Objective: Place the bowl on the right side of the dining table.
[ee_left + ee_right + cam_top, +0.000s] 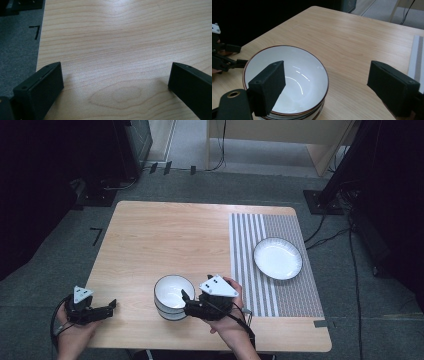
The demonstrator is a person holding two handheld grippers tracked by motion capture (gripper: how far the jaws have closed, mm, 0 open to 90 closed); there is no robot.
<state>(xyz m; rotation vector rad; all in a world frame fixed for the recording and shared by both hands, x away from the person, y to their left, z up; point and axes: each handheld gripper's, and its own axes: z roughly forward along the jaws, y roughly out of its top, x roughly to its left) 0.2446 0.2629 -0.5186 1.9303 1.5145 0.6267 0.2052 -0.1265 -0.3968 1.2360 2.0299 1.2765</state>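
Table [165, 235]: light wood; far half bare at 12 o'clock, open room between bowl and far edge.
Mat [287, 300]: striped grey, along the 3 o'clock edge; white plate [277, 258] on it.
Bowl [171, 296]: white, brown-rimmed, near the 6 o'clock edge; looks stacked on another.
Right gripper [186, 301]: jaws spread, one over the bowl's inside, nothing held.
Left gripper [113, 307]: at 8 o'clock corner, jaws spread wide over bare wood beside the table edge.
Floor [45, 280]: grey carpet; cables, dark stands around.

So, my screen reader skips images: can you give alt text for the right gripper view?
The right gripper, jaws wide open, hovers at a white bowl on a wooden table; one jaw is over the bowl's inside, the other beyond its rim. The bowl seems stacked on another.
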